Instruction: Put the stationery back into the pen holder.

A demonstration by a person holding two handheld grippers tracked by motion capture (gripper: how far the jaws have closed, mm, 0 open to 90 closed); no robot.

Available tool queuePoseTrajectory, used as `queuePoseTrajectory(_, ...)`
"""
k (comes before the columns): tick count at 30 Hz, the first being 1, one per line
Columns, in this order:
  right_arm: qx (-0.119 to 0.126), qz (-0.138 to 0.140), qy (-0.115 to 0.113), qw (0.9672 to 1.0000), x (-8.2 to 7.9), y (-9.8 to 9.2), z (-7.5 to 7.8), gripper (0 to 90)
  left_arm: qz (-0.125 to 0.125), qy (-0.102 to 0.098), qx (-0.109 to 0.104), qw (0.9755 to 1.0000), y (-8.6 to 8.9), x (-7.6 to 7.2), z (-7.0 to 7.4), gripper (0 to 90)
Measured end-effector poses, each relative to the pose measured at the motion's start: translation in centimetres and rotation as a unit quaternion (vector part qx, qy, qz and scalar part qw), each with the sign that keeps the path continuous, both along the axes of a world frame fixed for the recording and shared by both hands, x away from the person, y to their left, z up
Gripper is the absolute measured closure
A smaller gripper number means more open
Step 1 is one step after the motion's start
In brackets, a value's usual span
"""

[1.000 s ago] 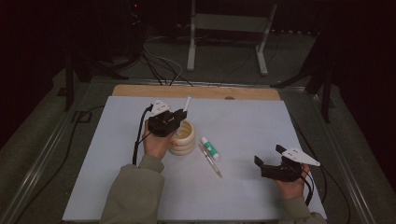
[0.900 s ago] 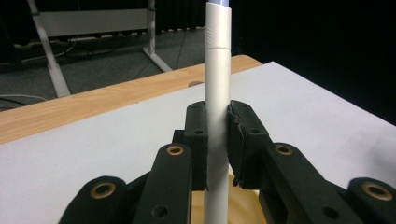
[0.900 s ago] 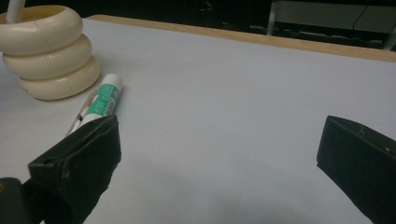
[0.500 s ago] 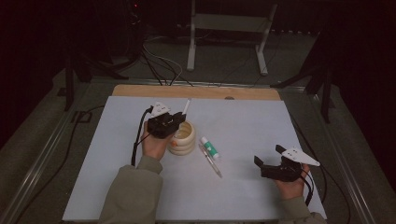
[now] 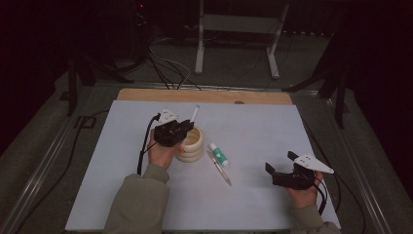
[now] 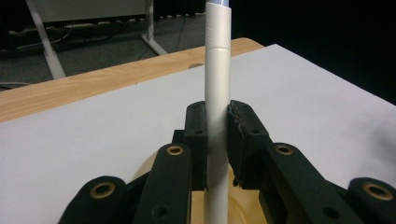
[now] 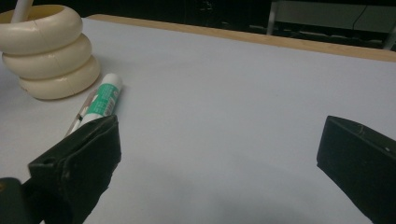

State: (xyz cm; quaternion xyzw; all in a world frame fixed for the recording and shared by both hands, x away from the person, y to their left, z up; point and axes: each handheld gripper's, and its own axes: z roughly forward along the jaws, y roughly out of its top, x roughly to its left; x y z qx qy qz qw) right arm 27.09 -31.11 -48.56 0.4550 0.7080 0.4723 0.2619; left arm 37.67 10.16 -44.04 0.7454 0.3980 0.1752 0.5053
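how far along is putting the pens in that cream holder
Done: nothing sits loose in the ringed cream holder yet. In hand: the left gripper is shut on a white pen, its lower end in the holder. Left: the green-labelled tube and clear pen lie on the mat; the right gripper waits open.

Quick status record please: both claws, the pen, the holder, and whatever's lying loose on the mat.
left claw: shut on white pen, above the holder
white pen: upright between the jaws, lower end inside the holder
ringed cream holder: standing on the mat
right claw: open, empty, low over the mat
green-and-white tube: lying flat right of the holder
clear pen: lying beside the tube
white mat: covers the wooden table
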Motion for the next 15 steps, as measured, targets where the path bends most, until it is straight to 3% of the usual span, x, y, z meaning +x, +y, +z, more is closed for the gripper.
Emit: queuePoseTrajectory(15,-0.002,0.0,0.0,1.0,0.03,0.0,-0.02,0.2,-0.003,0.016,0.009,0.9998,0.07,-0.06,-0.58,79.1)
